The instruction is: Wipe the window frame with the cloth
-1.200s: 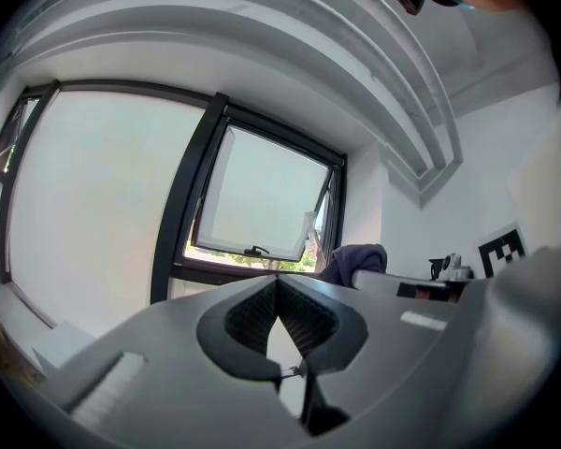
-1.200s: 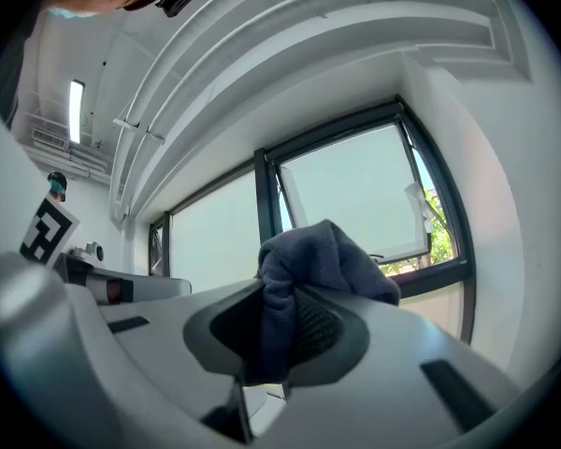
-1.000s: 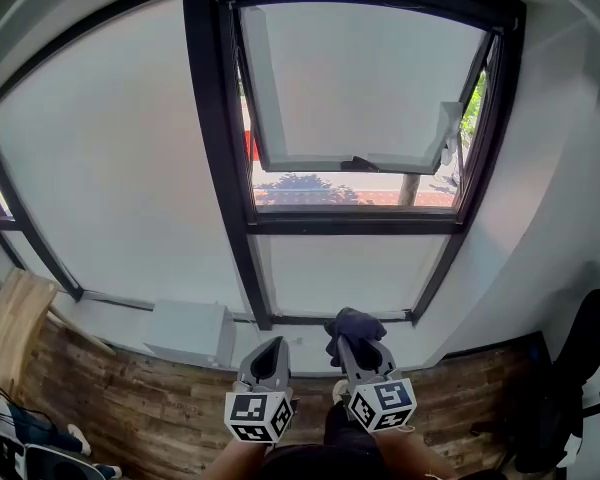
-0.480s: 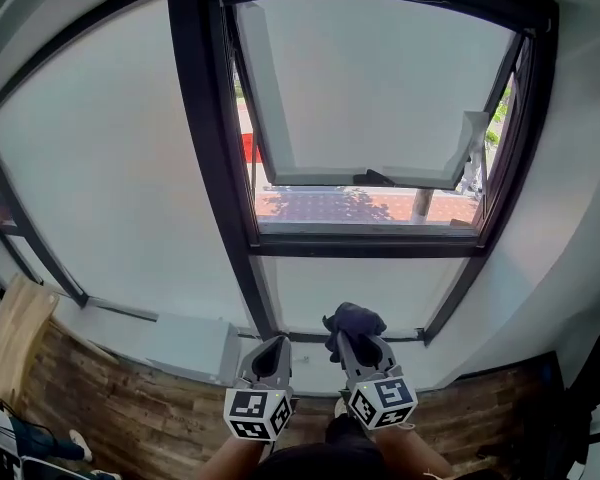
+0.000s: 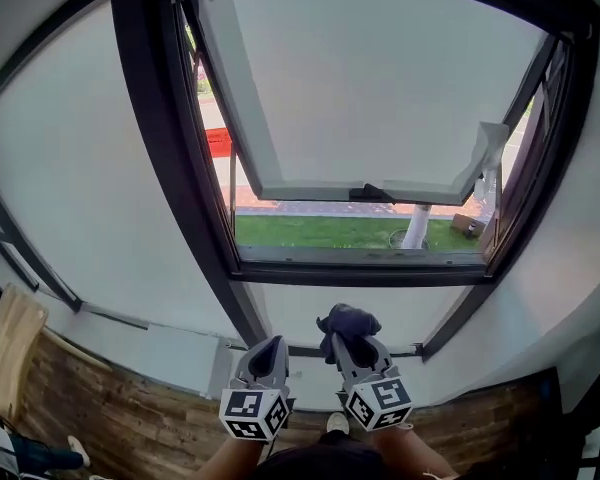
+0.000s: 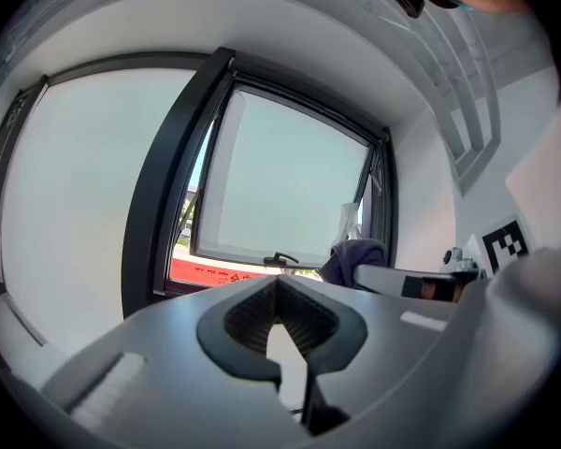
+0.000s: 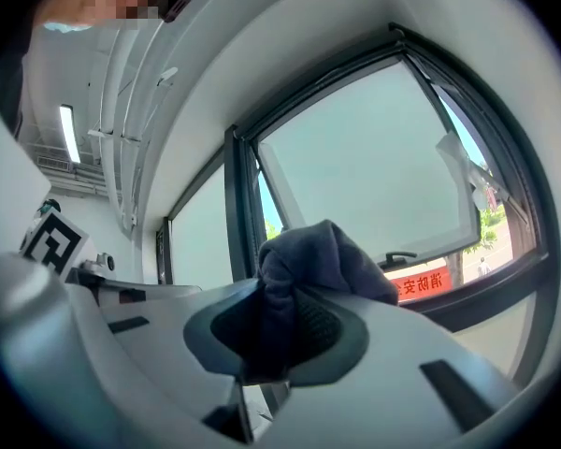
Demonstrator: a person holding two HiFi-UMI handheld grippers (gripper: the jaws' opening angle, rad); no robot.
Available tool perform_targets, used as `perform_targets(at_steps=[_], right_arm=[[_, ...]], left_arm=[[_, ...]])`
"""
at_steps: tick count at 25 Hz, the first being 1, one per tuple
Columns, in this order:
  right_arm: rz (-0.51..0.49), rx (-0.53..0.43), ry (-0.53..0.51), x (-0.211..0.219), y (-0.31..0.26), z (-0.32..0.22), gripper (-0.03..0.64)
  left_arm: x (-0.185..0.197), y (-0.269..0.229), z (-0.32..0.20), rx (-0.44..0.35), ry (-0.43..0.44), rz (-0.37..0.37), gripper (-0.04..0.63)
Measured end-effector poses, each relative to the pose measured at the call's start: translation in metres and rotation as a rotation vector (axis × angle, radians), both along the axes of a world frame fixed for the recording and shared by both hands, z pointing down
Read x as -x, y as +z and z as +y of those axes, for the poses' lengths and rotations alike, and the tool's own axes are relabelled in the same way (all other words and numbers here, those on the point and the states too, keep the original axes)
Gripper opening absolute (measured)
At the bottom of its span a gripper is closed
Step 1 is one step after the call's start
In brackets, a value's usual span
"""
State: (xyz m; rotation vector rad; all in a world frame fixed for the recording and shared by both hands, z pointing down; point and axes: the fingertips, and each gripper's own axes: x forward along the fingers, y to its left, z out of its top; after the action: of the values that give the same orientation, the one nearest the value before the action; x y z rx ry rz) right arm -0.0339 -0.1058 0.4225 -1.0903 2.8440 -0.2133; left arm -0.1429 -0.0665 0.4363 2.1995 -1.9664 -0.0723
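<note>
A dark window frame runs across the wall ahead, with its white sash tilted open outward and a black handle at the sash's lower edge. My right gripper is shut on a dark blue-grey cloth, bunched above its jaws. It hangs below the frame's lower bar, apart from it. My left gripper sits beside it to the left, shut with nothing in it. The frame and the cloth also show in the left gripper view.
A large fixed pane fills the left side behind a thick dark post. A white box sits below on the wall. Wood flooring lies underneath, with a wooden board at the left. A white wall closes the right.
The view has drawn closer to the window and tilted up; the open sash and frame loom larger. Both grippers keep their place low in the picture, cloth still held.
</note>
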Motion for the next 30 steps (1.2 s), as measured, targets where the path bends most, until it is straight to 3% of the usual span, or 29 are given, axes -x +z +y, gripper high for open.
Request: perform_targets(at_steps=[12, 23, 30], right_arm=[[0.022, 0.055, -0.113, 0.026, 0.016, -0.111, 0.064], [0.072, 0.117, -0.225, 0.097, 0.044, -0.137, 0.065], [0.141, 0.135, -0.251, 0.160, 0.069, -0.147, 0.066]], left_arm=[[0.016, 0.011, -0.103, 0.043, -0.090, -0.011, 0.009], [0.067, 0.032, -0.123, 0.103, -0.152, -0.006, 0.009], [0.120, 0.026, -0.123, 0.088, -0.175, -0.011, 0.009]])
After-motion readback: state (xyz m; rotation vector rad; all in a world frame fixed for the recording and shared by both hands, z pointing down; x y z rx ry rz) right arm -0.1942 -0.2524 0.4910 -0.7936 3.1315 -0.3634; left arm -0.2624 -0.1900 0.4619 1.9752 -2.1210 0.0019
